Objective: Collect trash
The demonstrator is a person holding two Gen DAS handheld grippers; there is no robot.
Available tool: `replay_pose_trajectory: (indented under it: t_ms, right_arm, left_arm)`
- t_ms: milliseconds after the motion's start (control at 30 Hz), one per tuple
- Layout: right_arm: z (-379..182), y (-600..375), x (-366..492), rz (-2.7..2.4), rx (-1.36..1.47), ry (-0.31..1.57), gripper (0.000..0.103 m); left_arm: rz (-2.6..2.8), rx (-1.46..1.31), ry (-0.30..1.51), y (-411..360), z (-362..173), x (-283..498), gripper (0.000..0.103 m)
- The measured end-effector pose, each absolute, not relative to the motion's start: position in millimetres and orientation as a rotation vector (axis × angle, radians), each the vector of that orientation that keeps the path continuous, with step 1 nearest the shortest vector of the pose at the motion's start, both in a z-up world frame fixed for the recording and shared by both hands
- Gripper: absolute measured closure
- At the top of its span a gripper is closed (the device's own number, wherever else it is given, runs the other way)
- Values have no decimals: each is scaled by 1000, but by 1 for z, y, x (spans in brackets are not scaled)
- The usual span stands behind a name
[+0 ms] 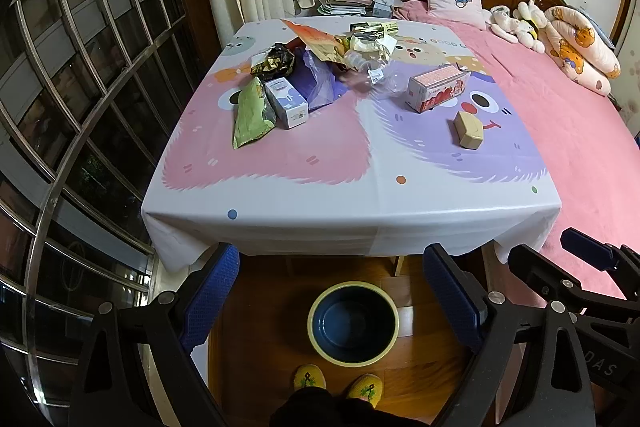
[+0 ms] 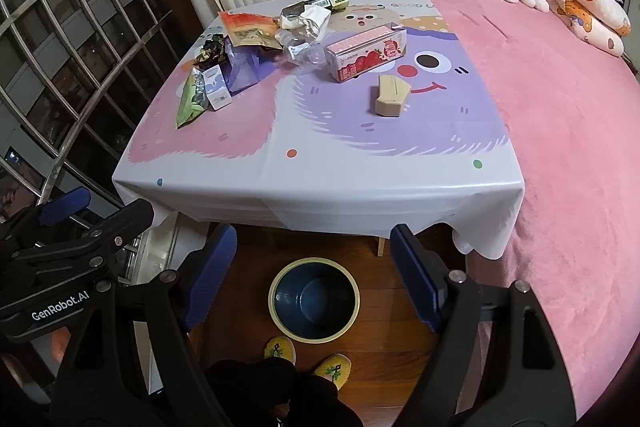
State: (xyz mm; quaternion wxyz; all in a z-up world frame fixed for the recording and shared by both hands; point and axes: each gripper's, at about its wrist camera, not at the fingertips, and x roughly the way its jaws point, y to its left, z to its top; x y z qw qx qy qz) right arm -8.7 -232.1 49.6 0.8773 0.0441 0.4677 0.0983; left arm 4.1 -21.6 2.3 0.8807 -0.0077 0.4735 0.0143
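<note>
Crumpled foil and plastic wrappers (image 1: 276,65), boxes clutter desk (image 1: 340,195) far side; bin (image 1: 353,323) below stands empty; both grippers' fingers (image 1: 210,297) apart.

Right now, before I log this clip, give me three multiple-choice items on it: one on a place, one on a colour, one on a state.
1. Where is the round dark-blue bin with the pale yellow rim?
A. on the table
B. on the wooden floor by the table's near edge
C. on the pink bed

2. What colour is the flat crinkled snack packet at the left of the trash?
A. green
B. red
C. black

3. How are the left gripper and right gripper?
A. both open and empty
B. both shut
C. one holds a box

Answers: 1 B, the bin stands on floorboards near the slippers. 2 A, its wrapper is light green. 3 A, a wide gap separates each pair of blue pads.
</note>
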Motion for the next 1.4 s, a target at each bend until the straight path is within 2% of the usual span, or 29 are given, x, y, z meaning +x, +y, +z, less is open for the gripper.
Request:
replay_pose_trajectory:
  t_ms: [767, 1167, 1400]
  right_arm:
    - [49, -220, 8, 232, 96, 976, 31]
    - [41, -176, 55, 258, 75, 1001, 36]
    - [39, -127, 105, 310, 77, 1003, 36]
  left_arm:
    - [32, -30, 969, -7, 9, 7, 10]
    - [0, -33, 1011, 34, -3, 56, 13]
    - [4, -72, 1076, 86, -13, 109, 13]
